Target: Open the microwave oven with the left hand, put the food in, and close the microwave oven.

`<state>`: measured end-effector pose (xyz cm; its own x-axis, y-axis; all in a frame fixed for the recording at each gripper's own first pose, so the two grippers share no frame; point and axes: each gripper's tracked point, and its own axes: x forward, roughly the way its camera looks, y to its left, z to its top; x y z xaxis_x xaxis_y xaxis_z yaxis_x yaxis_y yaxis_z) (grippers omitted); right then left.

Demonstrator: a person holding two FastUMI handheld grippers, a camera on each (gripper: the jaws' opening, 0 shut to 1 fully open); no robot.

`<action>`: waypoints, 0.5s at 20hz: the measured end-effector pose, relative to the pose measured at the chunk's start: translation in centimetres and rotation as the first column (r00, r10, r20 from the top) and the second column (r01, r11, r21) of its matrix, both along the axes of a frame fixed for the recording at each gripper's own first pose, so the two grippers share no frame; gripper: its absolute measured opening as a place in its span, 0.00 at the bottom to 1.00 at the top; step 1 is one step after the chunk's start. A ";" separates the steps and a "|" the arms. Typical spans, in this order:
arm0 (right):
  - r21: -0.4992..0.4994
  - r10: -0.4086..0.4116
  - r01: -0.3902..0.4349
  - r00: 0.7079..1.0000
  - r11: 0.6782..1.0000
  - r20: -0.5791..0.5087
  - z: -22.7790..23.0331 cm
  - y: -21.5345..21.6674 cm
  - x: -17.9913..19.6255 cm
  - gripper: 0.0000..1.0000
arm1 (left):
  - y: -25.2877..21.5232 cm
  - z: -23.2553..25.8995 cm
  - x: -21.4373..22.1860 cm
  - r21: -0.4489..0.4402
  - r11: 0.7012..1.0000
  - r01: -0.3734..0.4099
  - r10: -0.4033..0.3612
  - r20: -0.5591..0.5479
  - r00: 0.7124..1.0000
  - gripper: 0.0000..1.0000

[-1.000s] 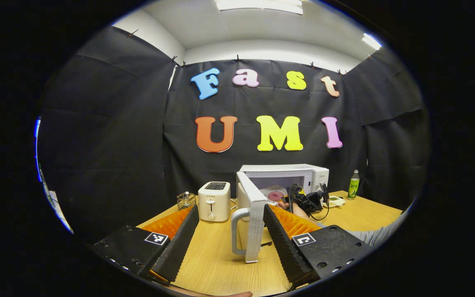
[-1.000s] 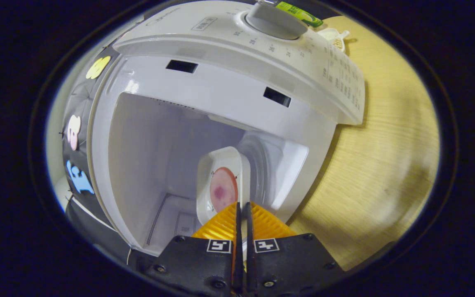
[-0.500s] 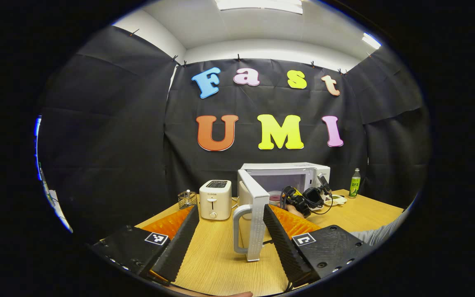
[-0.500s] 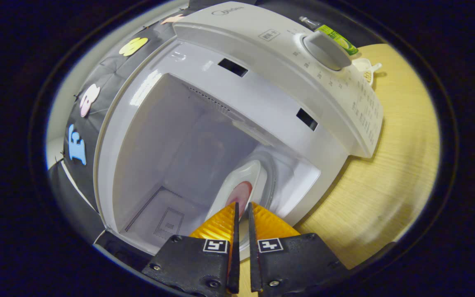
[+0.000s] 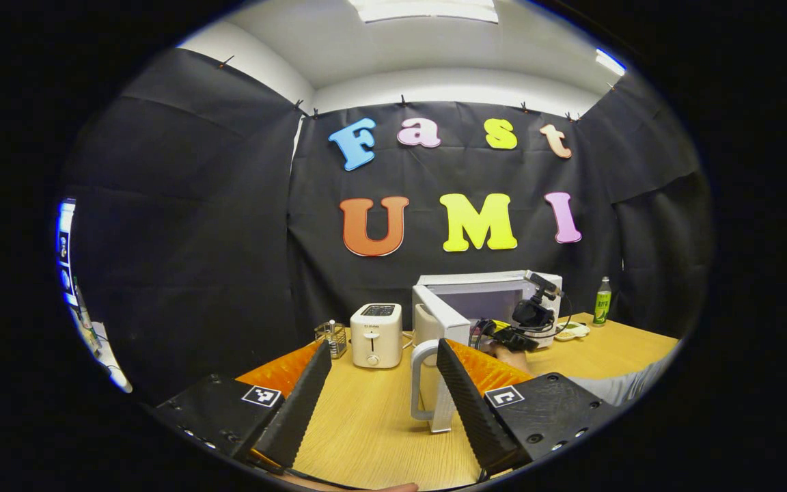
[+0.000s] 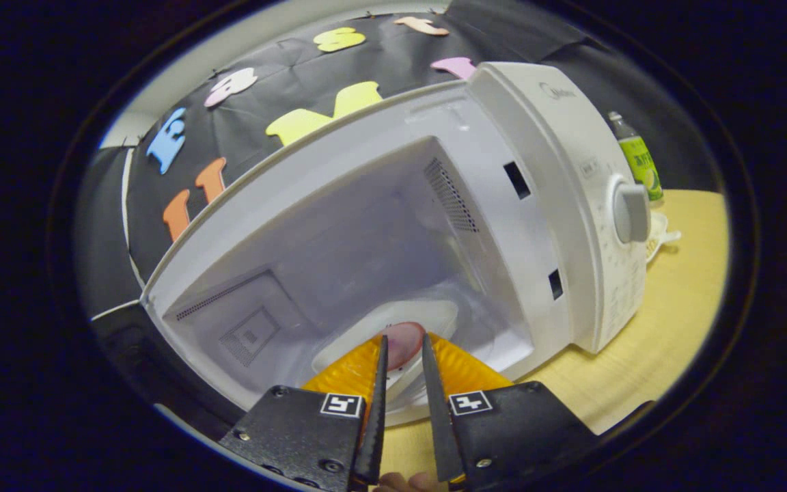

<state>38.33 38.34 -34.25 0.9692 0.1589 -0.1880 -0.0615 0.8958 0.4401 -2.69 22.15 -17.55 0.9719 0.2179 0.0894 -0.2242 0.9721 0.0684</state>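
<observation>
A: In the left gripper view, where is the microwave oven sitting?

B: It is standing at about 1 o'clock on the wooden bench, its door swinging out toward the camera with the curved handle facing forward. The left claw is hanging wide open before it, gripping nothing; the door's edge is showing between its two fingers, apart from both.

A: And the food?

B: In the right gripper view, a pink round slice is lying on a white plate on the floor of the oven's cavity, at 6 o'clock. The right claw is standing just in front of that plate, its jaws parted by a narrow gap. The slice is showing through the gap, and whether the fingers are touching the plate cannot be told.

A: What else is resting on the bench?

B: A white toaster is sitting at 11 o'clock of the door, with a small wire holder just beside it. A green bottle is standing at 3 o'clock of the oven, near a small white dish. The other gripper, with its black cables, is reaching at the oven's opening, a hand holding it and a grey sleeve trailing behind
</observation>
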 end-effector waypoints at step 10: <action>-0.191 0.158 -0.169 0.985 0.967 -0.073 3.6 -1.8 -5.6 1.00 | 2.7 -0.4 -1.3 -0.043 0.998 -0.054 0.055 0.029 0.998 0.93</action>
<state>32.76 36.52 -30.67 0.9198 0.2689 -0.2856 -0.1943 0.9448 0.2638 -4.04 24.90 -17.92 0.9556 0.2743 0.1079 -0.2780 0.9604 0.0202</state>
